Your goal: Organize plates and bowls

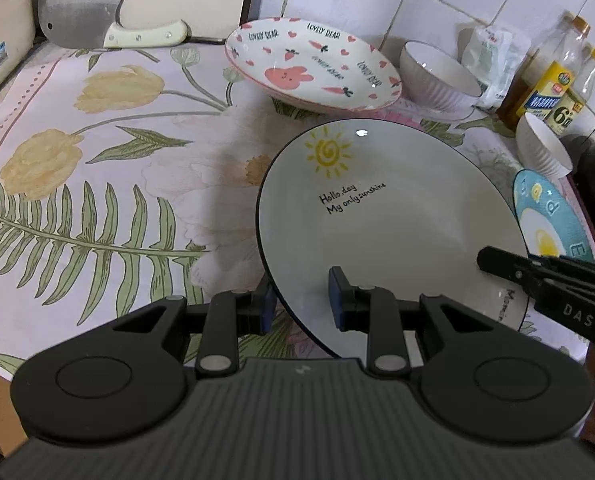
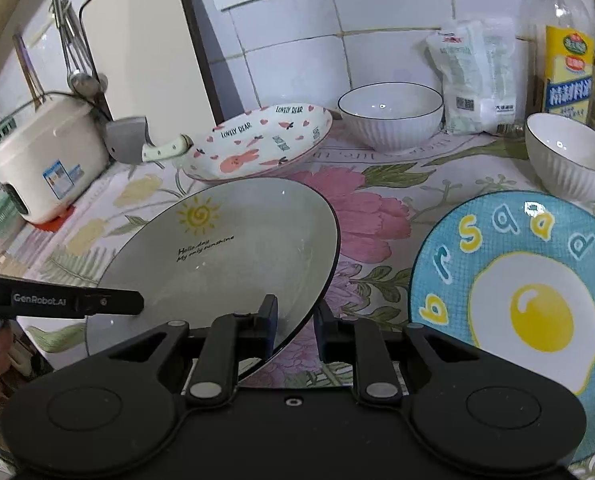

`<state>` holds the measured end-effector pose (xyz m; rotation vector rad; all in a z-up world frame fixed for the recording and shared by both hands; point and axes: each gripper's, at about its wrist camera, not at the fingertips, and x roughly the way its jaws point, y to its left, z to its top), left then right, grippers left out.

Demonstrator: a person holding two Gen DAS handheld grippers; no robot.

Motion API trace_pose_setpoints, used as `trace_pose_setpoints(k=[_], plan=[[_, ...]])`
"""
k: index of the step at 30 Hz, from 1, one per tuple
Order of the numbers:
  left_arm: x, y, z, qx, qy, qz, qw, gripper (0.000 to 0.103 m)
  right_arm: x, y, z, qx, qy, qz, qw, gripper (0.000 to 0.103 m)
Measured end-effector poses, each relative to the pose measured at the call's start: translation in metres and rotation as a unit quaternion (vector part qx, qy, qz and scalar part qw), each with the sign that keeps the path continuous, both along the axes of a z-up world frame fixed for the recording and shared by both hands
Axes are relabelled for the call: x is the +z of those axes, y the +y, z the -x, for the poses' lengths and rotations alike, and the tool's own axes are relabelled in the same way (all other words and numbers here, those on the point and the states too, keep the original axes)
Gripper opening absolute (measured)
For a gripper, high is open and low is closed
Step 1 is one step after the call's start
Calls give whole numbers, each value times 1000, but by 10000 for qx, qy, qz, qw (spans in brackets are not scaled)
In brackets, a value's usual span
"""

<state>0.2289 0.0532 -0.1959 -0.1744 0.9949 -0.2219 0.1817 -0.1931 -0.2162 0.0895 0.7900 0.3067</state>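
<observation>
On the worktop (image 1: 97, 152), under a flowered cloth and backed by a white tiled wall (image 2: 297, 48), sit the dishes; ahead and left of the left tool (image 1: 302, 300) a cleaver (image 1: 97, 20) leans by a cream cooker (image 2: 45, 160). Both tools pinch the sun plate (image 1: 377, 220), which tilts off the cloth: the left tool is clamped on its near rim, one pad above and one below, while the right tool (image 2: 295, 320) grips the opposite edge the same way. Beyond the held plate, ahead of both tools, rests the rabbit plate (image 1: 313, 64), with a white ribbed bowl (image 2: 391, 114) just to its right. Right of the right tool lies the egg plate (image 2: 517, 280), a second ribbed bowl (image 2: 569, 156) behind it, near bottles (image 2: 569, 60) and a pouch (image 2: 477, 76)
</observation>
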Motion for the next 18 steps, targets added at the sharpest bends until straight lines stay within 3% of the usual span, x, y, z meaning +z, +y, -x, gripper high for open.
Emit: trace_pose_setpoints(k=[10,16,18], plan=[[-7,-1,-1,188,192,33,9996,25,-5,9,-2,107,-99,444,9989,26],[-6,-11,0,358,242,-256,9987,26,-13,14,4,113,-64,733,9972,35],[-4,-15,0,422,265,-380,9980,29,-10,22,13,193,-198,1113,9934,35]])
